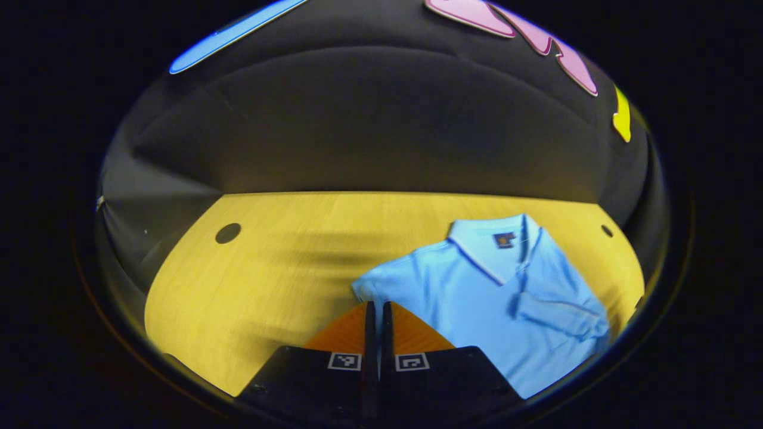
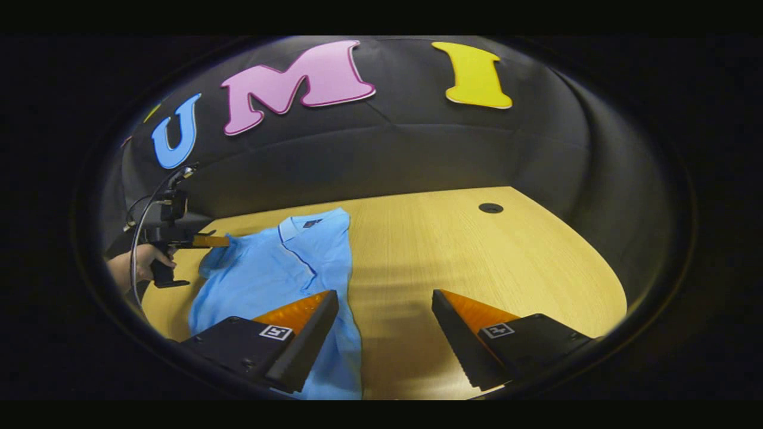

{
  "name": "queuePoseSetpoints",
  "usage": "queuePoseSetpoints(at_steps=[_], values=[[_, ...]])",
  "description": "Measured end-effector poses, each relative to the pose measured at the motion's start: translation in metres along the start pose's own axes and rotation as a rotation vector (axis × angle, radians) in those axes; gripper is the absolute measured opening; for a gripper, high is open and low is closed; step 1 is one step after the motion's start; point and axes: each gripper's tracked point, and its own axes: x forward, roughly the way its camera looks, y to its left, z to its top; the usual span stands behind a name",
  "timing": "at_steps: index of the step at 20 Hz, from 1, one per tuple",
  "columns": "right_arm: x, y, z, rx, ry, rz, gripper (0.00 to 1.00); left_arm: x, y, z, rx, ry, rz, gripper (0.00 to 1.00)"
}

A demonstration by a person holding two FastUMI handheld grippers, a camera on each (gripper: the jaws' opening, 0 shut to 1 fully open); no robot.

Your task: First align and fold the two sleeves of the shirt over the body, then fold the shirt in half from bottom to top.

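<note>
**Sleeve fold could slip loose**

My left gripper [image 1: 376, 333] is clenched, fingers nearly touching; I cannot tell whether they pinch the cloth edge. My right gripper [image 2: 384, 325] hangs released, jaws wide. The shirt [image 1: 465, 298], soft matte knit with a stiff collar at one o'clock, lies on the smooth wooden table [image 1: 268, 268]. A dragged hem could undo the folded sleeve [image 1: 554, 313].

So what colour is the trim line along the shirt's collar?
Dark blue, edging the light blue polo shirt's collar; it shows best in the left gripper view.
</note>
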Motion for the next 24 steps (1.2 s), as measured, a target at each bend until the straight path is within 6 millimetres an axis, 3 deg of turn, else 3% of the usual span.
queuePoseSetpoints(at_steps=[5,8,10,13,15,19,21,24], values=[[-0.023,-0.012,-0.006,-0.031,-0.033,-0.04,0.98,-0.02,-0.114,0.012,-0.036,-0.006,-0.205,0.06],[-0.043,-0.011,-0.017,-0.006,-0.031,-0.04,0.98,-0.033,-0.159,0.007,-0.102,-0.003,-0.287,0.1],[-0.06,-0.012,-0.021,0.001,-0.04,-0.049,0.98,-0.055,-0.183,0.004,-0.112,-0.004,-0.367,0.46],[-0.091,-0.007,-0.034,0.013,-0.028,-0.044,0.98,-0.1,-0.175,0.001,-0.028,-0.058,-0.352,0.99],[-0.116,-0.001,-0.046,0.015,-0.009,-0.039,0.98,-0.144,-0.155,-0.012,0.062,-0.087,-0.31,0.98],[-0.164,0.02,-0.081,0.041,0.062,-0.017,0.98,-0.242,-0.112,-0.07,0.17,-0.074,-0.249,0.97],[-0.184,0.031,-0.105,0.082,0.124,-0.002,0.98,-0.284,-0.096,-0.115,0.144,-0.022,-0.237,0.97],[-0.203,0.052,-0.127,0.081,0.174,0.024,0.98,-0.314,-0.072,-0.188,0.091,0.076,-0.197,0.97]])
